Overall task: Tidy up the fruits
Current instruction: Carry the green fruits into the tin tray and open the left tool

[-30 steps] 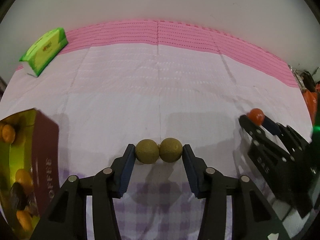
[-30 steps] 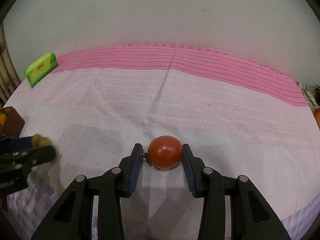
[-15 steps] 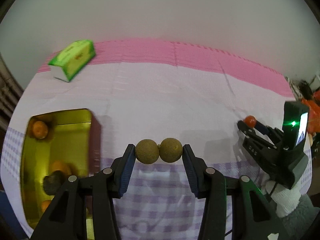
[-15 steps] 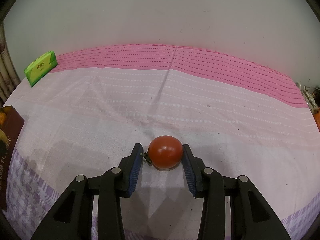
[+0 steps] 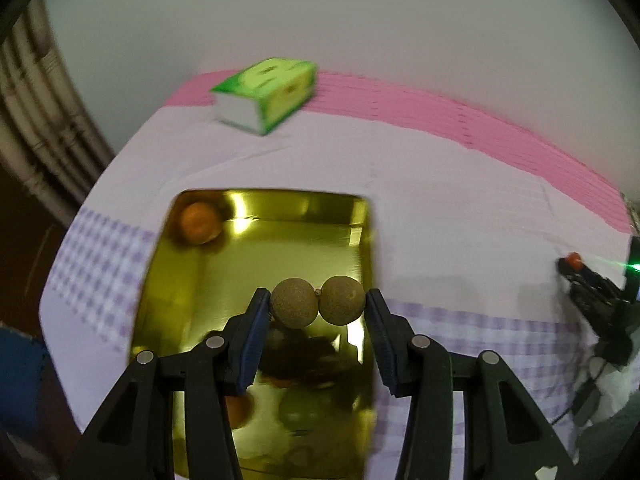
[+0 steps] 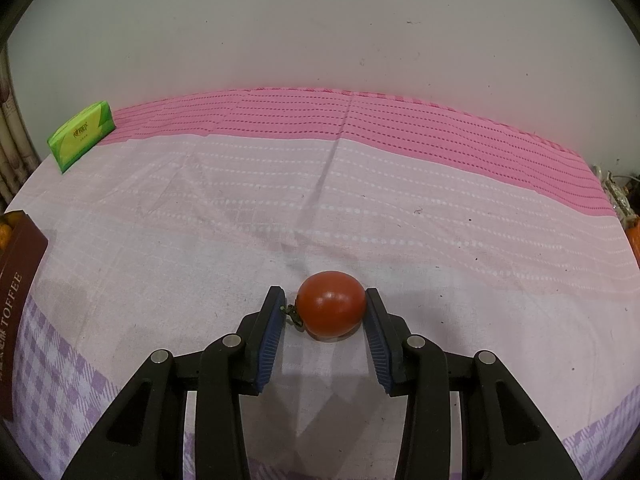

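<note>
My left gripper (image 5: 318,307) is shut on two joined brown longans (image 5: 296,307) and holds them above the open gold tin (image 5: 256,264). The tin holds an orange fruit (image 5: 199,222) at its far left corner, and darker and green fruits lie beneath my fingers. My right gripper (image 6: 326,306) is shut on a red cherry tomato (image 6: 331,305) just above the cloth. It also shows far right in the left wrist view (image 5: 575,259). The tin's brown side (image 6: 18,264) shows at the right wrist view's left edge.
A green tissue pack (image 5: 266,96) lies at the back left of the table, also in the right wrist view (image 6: 82,134). A pink and purple-checked cloth (image 6: 320,208) covers the table. A white wall stands behind. Ribbed pipes (image 5: 36,112) stand at the left.
My left gripper has swung left with the longans, from over the cloth to above the gold tin. My right gripper has stayed still with the tomato.
</note>
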The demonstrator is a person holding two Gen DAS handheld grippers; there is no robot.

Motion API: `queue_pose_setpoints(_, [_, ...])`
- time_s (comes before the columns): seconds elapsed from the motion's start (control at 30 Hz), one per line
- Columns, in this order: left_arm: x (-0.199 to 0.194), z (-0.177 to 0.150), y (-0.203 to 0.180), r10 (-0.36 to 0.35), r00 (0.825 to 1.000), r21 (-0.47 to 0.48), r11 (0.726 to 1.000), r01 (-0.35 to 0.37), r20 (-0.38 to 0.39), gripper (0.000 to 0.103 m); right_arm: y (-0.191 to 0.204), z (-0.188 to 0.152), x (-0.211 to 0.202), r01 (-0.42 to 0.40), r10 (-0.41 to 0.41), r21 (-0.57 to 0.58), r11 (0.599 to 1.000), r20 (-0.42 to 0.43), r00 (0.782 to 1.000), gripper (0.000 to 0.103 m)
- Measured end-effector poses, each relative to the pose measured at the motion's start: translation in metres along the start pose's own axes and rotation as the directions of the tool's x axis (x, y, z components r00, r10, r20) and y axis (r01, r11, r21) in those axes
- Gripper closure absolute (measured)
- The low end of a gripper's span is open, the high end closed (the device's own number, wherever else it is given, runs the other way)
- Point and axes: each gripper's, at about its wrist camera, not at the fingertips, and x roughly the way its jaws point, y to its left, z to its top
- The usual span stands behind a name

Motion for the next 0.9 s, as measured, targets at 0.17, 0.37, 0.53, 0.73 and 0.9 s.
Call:
queue_pose_setpoints(0.17, [0.007, -0.006, 0.023, 0.03, 0.999, -0.032, 0.999, -0.031, -0.029, 0.059, 0.0, 0.0, 0.0, 0.002, -0.002, -0.002, 1.0, 0.0, 1.0, 0.061])
queue_pose_setpoints(0.37, [0.013, -0.012, 0.036, 0.021, 0.998, -0.058, 0.998, -0.024, -0.051, 0.059, -0.001, 0.0, 0.001, 0.002, -0.002, -0.003, 1.0, -0.001, 1.0, 0.061])
queue_pose_setpoints(0.53, [0.015, -0.013, 0.043, 0.021, 0.998, -0.07, 0.997, -0.025, -0.052, 0.059, -0.001, 0.0, 0.001, 0.003, -0.003, -0.003, 1.0, -0.001, 1.0, 0.061])
queue_pose_setpoints(0.73, [0.017, -0.018, 0.052, 0.017, 0.999, -0.087, 0.996, -0.022, -0.051, 0.059, -0.002, 0.0, 0.002, 0.003, -0.003, -0.005, 1.0, -0.001, 1.0, 0.061])
queue_pose_setpoints(0.9, [0.017, -0.018, 0.052, 0.01, 0.999, -0.084, 0.996, -0.014, -0.049, 0.058, -0.001, 0.0, 0.002, 0.005, -0.005, -0.006, 1.0, -0.001, 1.0, 0.061])
